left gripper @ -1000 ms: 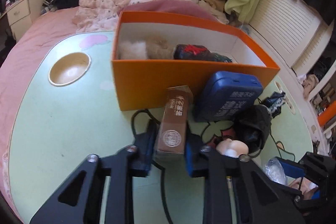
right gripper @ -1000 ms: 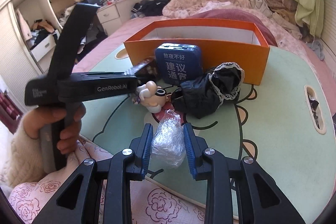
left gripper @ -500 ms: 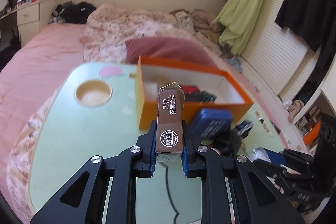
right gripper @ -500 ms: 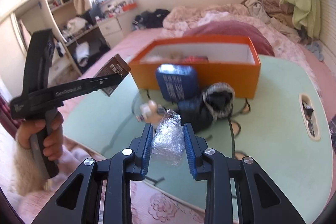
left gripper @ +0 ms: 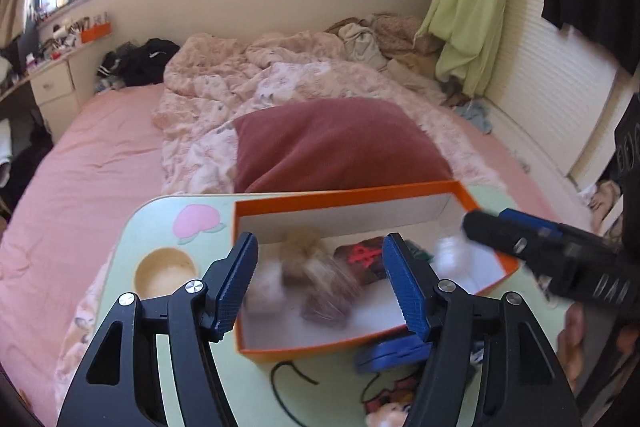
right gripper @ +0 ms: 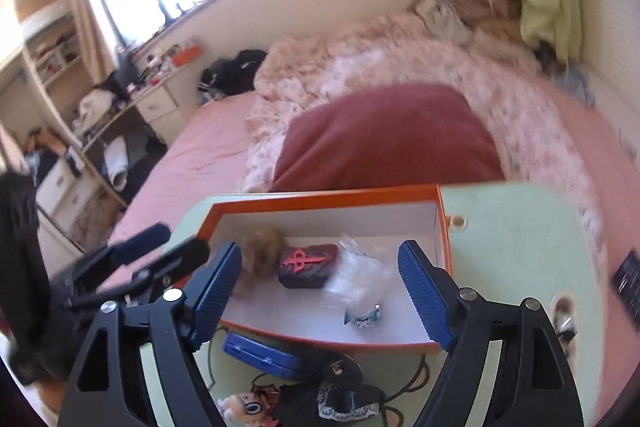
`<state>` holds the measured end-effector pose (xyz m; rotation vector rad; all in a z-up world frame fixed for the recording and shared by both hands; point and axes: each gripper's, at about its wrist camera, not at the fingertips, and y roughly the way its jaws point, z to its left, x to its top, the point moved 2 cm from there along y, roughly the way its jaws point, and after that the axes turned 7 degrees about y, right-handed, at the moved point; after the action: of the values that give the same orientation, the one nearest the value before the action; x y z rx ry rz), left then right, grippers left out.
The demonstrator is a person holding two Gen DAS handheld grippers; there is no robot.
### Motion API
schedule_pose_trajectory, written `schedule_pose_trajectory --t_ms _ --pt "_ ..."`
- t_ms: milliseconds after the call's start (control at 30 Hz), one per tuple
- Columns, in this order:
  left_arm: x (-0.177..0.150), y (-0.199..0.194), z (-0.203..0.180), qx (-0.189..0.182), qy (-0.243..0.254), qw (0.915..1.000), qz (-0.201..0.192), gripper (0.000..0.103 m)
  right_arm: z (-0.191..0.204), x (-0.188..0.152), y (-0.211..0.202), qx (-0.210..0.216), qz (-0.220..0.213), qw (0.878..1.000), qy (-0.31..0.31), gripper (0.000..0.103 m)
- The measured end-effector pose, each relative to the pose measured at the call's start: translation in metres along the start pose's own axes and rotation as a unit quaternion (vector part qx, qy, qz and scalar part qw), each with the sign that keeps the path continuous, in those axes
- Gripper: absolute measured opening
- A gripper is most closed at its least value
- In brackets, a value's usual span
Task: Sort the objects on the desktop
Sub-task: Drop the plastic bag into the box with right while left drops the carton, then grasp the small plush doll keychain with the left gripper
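Observation:
The orange box stands on the green table, and both grippers hover over it. My left gripper is open, jaws still opening. Below it a blurred brown carton is inside the box, touching neither pad. My right gripper is open too and still opening. The clear plastic bag lies free on the box floor under it. A dark block with a red sign and a fluffy tan toy are also in the box. Each gripper shows in the other's view: right, left.
On the green table in front of the box lie a blue case, a black lace garment, a small doll and a black cable. A round cup hole sits at the table's left. A bed with a red pillow lies behind.
Both grippers rose and moved over the orange box, then opened. The left let go of the brown carton and the right let go of the plastic bag; both things are now in the box.

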<state>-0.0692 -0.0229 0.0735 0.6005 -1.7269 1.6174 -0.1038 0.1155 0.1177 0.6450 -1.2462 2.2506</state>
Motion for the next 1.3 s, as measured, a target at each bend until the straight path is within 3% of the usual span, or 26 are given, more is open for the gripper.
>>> schedule_pose_trajectory --t_ms 100,233,467,533,633,700,733,967,1300 --pt "-0.014 -0.017 0.010 -0.021 -0.010 0.9996 -0.013 0.074 -0.010 -0.006 -0.018 0.020 -0.020 0.999 0.016 0.080" --pt "-0.036 -0.040 0.018 -0.029 -0.024 0.9993 -0.008 0.082 -0.009 -0.032 -0.046 0.002 -0.034 0.999 -0.009 0.080" --pt "-0.129 -0.030 -0.008 -0.044 -0.003 0.9967 0.068 0.082 -0.016 -0.121 -0.043 -0.067 0.031 0.995 -0.067 0.080" --pt "-0.141 -0.022 -0.015 -0.049 -0.007 0.9951 0.085 0.082 -0.020 -0.136 -0.033 -0.075 0.047 0.993 -0.074 0.080" --pt "-0.146 -0.015 -0.019 -0.012 0.011 0.9947 0.101 0.084 -0.021 -0.148 -0.019 -0.116 0.070 0.987 -0.091 0.080" --pt "-0.150 -0.010 -0.018 0.020 0.026 0.9936 0.109 0.100 -0.020 -0.155 -0.011 -0.154 0.080 0.979 -0.111 0.082" --pt "-0.152 -0.008 -0.016 0.015 0.020 0.9941 0.106 0.103 -0.017 -0.159 -0.009 -0.160 0.082 0.976 -0.121 0.086" --pt "-0.155 -0.005 -0.015 0.014 0.022 0.9944 0.102 0.103 -0.021 -0.169 -0.008 -0.156 0.091 0.974 -0.134 0.101" --pt "-0.153 -0.007 -0.015 0.014 0.022 0.9945 0.101 0.103 -0.018 -0.169 -0.008 -0.155 0.093 0.974 -0.137 0.103"
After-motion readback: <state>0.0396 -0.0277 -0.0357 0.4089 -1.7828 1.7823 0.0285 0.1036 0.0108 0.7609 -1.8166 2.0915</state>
